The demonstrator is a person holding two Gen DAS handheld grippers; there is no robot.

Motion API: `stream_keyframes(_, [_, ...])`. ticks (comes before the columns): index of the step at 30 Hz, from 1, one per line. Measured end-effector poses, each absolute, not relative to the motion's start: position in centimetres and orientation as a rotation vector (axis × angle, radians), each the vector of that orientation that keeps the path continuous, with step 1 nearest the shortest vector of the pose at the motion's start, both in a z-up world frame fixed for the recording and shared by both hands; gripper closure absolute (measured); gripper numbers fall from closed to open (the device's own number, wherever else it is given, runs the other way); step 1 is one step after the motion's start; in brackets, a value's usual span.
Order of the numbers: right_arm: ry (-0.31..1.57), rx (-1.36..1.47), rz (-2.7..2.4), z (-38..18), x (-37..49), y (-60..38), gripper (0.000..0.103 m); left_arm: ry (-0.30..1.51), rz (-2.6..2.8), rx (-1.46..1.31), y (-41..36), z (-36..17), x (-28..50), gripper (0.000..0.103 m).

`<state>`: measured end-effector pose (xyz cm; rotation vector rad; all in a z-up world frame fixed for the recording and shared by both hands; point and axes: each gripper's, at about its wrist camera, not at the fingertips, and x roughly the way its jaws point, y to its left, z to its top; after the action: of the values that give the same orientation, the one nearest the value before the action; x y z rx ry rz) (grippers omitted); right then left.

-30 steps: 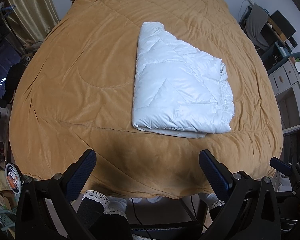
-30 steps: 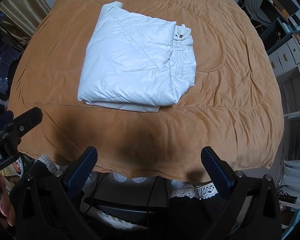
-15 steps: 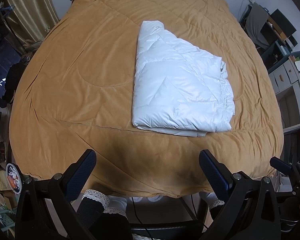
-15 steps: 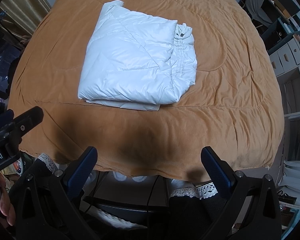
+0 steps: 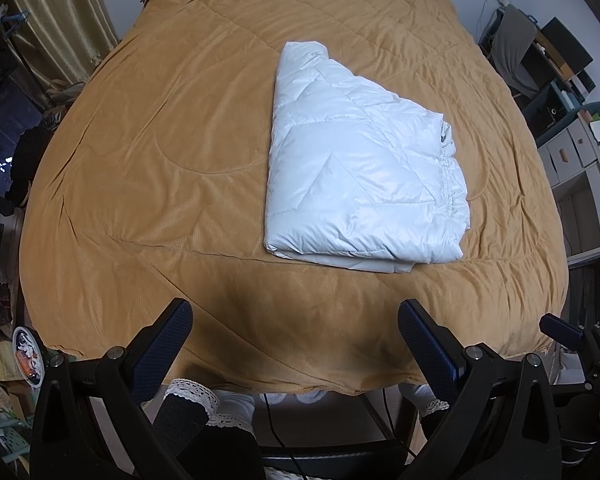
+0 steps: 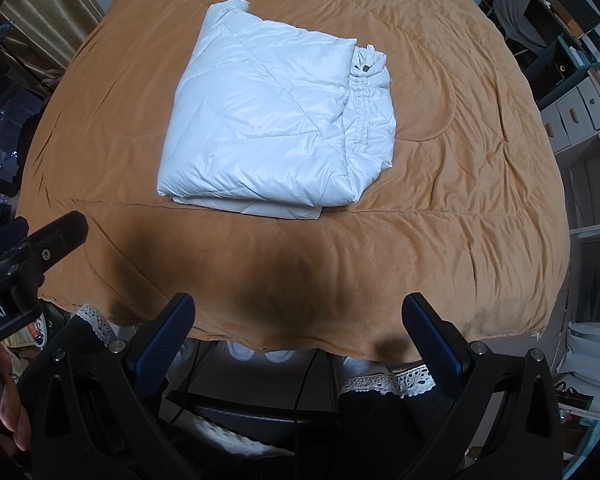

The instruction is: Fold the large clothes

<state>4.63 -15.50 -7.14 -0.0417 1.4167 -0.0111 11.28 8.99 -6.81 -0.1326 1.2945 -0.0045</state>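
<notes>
A white quilted puffer jacket lies folded into a compact rectangle on the tan bedspread; it also shows in the right wrist view, with its gathered hem on the right side. My left gripper is open and empty, held back over the bed's near edge, well short of the jacket. My right gripper is open and empty too, also over the near edge. The left gripper's body shows at the left edge of the right wrist view.
Shelves and drawers stand to the right of the bed. Curtains and clutter are on the left. A dark chair stands at the far right corner. The person's legs and lace-trimmed socks are below the bed edge.
None; both grippers stay open and nearly still, and the folded jacket has not moved.
</notes>
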Motion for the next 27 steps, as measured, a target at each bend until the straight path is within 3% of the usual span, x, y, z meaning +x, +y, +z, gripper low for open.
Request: stream_keyframes(27, [1.424,-0.048,-0.003,-7.15,4.63,-15.41,0.000,1.295,-0.007,-0.132,9.00,-6.81,11.07,0.000])
